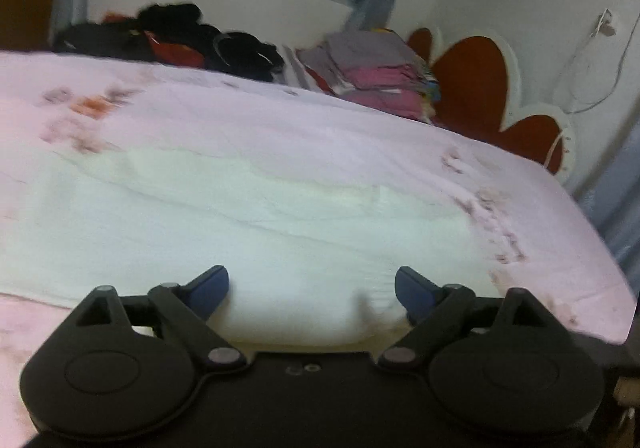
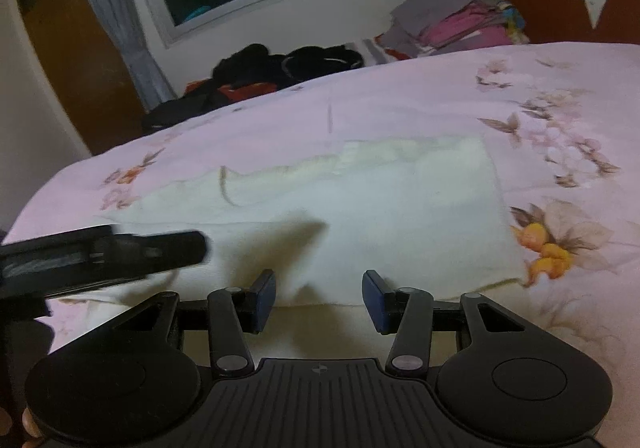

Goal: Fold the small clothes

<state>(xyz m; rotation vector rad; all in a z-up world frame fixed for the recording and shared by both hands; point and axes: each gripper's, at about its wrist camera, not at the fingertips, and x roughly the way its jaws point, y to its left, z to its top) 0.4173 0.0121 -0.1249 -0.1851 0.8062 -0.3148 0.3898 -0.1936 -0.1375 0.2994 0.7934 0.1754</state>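
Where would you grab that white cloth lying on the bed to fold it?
Probably by the near hem of the white cloth, coming from the front. It lies flat on the pink bedsheet, so only its edges offer something to pinch. The right gripper already hangs open there.

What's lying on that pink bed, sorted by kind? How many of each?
White garment spread flat on the bed sheet: 1
Stack of folded clothes: 1
Heap of dark clothes: 1
Hand-held gripper: 2, left and right
Total: 5
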